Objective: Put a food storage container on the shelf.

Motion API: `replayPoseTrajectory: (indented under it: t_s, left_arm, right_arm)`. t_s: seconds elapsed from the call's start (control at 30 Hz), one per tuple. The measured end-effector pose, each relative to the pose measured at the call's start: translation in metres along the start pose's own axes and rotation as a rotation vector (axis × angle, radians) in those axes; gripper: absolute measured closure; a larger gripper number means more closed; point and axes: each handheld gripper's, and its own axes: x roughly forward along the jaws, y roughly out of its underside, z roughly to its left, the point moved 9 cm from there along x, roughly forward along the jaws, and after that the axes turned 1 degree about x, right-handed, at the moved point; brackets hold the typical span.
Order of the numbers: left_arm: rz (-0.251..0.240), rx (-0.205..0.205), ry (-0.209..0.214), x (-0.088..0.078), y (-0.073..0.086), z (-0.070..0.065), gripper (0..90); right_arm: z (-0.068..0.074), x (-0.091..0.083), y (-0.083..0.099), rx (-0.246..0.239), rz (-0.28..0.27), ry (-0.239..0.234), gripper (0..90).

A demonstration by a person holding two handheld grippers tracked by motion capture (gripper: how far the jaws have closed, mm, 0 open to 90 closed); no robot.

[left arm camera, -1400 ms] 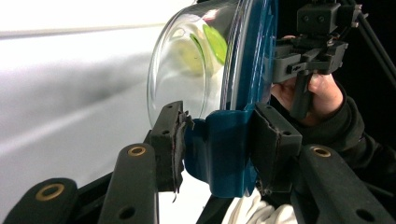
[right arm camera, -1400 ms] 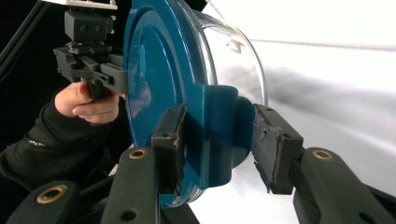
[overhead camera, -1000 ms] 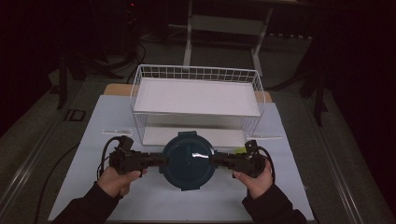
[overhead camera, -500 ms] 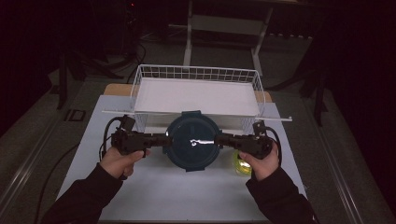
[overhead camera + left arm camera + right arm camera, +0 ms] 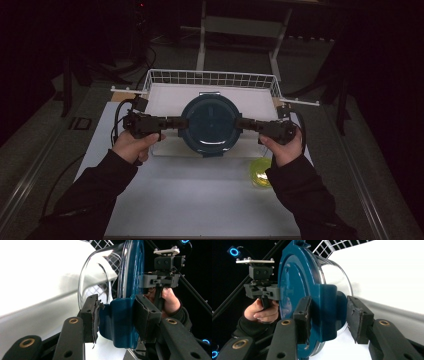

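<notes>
A round clear container with a dark blue lid point(image 5: 210, 124) hangs in the air above the front rim of the white wire basket point(image 5: 212, 78), lid facing up. My left gripper point(image 5: 176, 122) grips the blue side tab point(image 5: 117, 322) on the container's left, with both pads pressed on it. On the opposite side, my right gripper point(image 5: 243, 124) is shut on the other blue tab point(image 5: 327, 312). In the left gripper view the glass wall point(image 5: 95, 275) curves up over the white table. A hand holds each gripper.
A small yellow-green bowl point(image 5: 260, 172) sits on the white table top point(image 5: 200, 200) just below my right hand. The basket stands at the far half of the table. Dark floor and metal stands surround the table.
Both grippers have lifted the container and carried it away from the person, to above the basket's front edge. The yellow-green bowl it covered now shows.
</notes>
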Motion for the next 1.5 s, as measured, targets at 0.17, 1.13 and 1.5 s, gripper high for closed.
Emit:
replayPoseTrajectory:
  t_s: [0.17,1.13,1.5]
  left_arm:
    - [-0.016,-0.009,-0.015,0.003,-0.014,0.008,56.6]
    - [-0.062,-0.201,0.015,0.018,-0.038,0.054,53.0]
    - [-0.063,-0.212,-0.012,0.022,-0.045,0.063,47.5]
  right_arm:
    - [-0.007,0.004,-0.013,0.015,-0.005,0.018,56.5]
    - [-0.034,0.028,-0.050,0.064,-0.008,0.150,53.5]
    - [-0.043,0.036,-0.057,0.088,-0.006,0.159,54.4]
